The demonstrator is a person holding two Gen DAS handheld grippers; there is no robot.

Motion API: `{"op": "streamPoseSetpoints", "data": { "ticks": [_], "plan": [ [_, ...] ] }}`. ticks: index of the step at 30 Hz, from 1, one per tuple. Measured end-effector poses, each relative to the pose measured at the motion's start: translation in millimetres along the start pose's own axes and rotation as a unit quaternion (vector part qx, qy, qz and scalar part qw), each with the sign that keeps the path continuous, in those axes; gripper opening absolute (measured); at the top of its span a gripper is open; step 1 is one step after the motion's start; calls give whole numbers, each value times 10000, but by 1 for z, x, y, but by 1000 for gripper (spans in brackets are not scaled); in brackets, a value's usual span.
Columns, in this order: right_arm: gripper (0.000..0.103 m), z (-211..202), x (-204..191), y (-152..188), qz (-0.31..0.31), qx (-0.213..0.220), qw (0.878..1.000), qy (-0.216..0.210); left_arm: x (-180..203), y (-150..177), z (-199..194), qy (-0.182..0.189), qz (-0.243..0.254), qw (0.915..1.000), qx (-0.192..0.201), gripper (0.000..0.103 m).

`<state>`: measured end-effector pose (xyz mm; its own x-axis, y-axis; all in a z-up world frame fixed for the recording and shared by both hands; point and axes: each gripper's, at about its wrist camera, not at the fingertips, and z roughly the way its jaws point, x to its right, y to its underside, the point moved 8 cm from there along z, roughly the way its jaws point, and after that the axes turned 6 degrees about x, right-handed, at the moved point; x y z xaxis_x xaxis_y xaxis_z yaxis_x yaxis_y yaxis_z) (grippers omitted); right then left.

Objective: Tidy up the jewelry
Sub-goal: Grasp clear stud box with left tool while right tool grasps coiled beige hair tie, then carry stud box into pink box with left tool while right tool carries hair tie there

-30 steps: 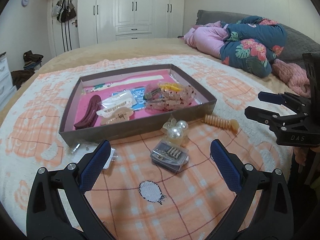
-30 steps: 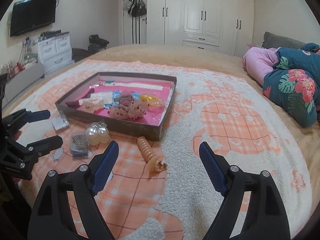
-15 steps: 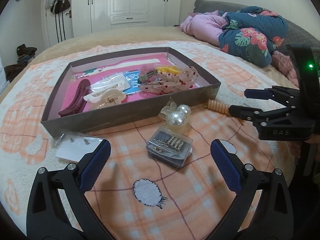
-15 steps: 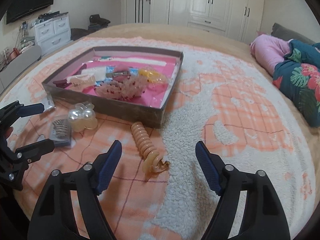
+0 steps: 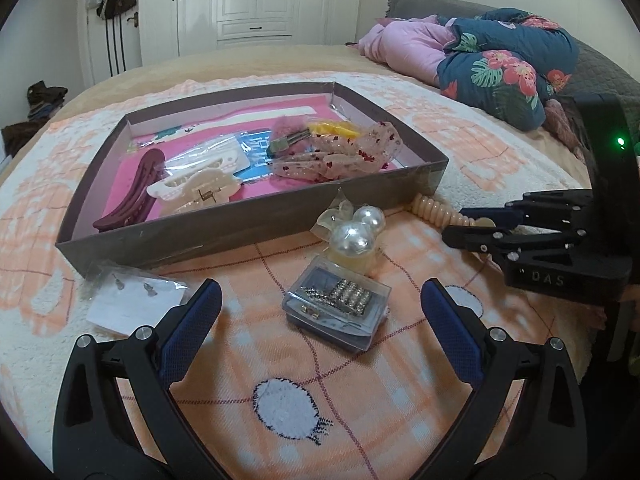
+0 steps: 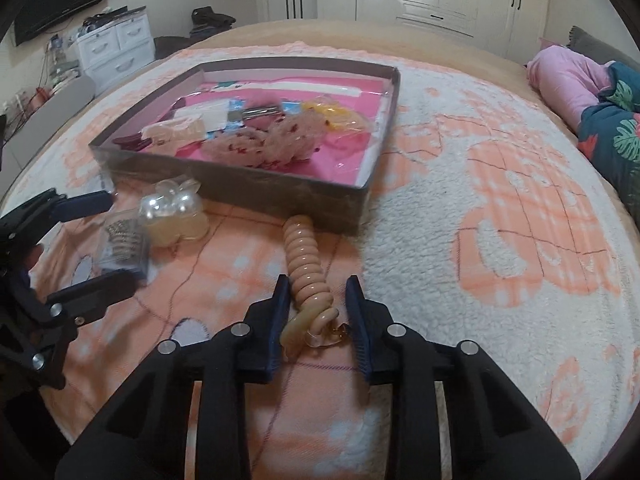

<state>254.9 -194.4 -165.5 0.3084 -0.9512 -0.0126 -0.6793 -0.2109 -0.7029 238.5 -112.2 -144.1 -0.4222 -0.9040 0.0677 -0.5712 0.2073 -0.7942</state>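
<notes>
A bed covered by a peach and white blanket (image 6: 500, 208) carries a shallow brown box (image 5: 248, 224) with a pink lining, holding hair clips and packets. In the left wrist view, the left gripper (image 5: 320, 316) hangs spread wide and released above a small clear case of sparkly pieces (image 5: 338, 308), which lies between its blue fingers without touching them. Just beyond the case sit a cluster of large pearl ornaments (image 5: 356, 236) and, to the left, a white card of earrings (image 5: 132, 300) beside the box wall. This view shows the spiral hair tie (image 5: 436, 210) only partly, its end hidden behind the right gripper (image 5: 468, 224). The right wrist view shows it fully: the peach spiral hair tie (image 6: 306, 268) stretches from the box's front wall toward the camera, its near end lying between the right gripper (image 6: 316, 300) fingers, which are narrowed around it; whether they already press it cannot be told. The left gripper (image 6: 96, 240) appears at the left edge of that view.
</notes>
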Motion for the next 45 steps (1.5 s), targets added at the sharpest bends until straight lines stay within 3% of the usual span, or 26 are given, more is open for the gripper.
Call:
{"op": "streamPoseSetpoints", "data": {
  "ticks": [3,8,10,18,23,30,45],
  "plan": [
    [25,-5,-8,2,16,-17,9998,-175,2,1,2,50,27,10000,-39,80],
    [20,-16,-22,7,-1,11,9991,-421,4,4,6,106,55,9998,-188,49],
    [20,-20,-25,8,-9,36,9989,-477,5,6,6,149,67,9996,-224,44],
    [20,-40,-33,2,55,347,9970,-683,6,7,-8,213,50,9995,-221,44],
    [20,-56,-41,-8,69,620,9942,-871,0,-6,-26,203,-111,9997,28,44],
    [20,-65,-53,-22,103,811,9902,-1130,-25,-25,-44,-31,-348,9987,362,44],
    [20,-51,-56,-62,127,1023,9897,-997,-87,-58,-48,-581,-823,9926,684,44]
  ]
}}
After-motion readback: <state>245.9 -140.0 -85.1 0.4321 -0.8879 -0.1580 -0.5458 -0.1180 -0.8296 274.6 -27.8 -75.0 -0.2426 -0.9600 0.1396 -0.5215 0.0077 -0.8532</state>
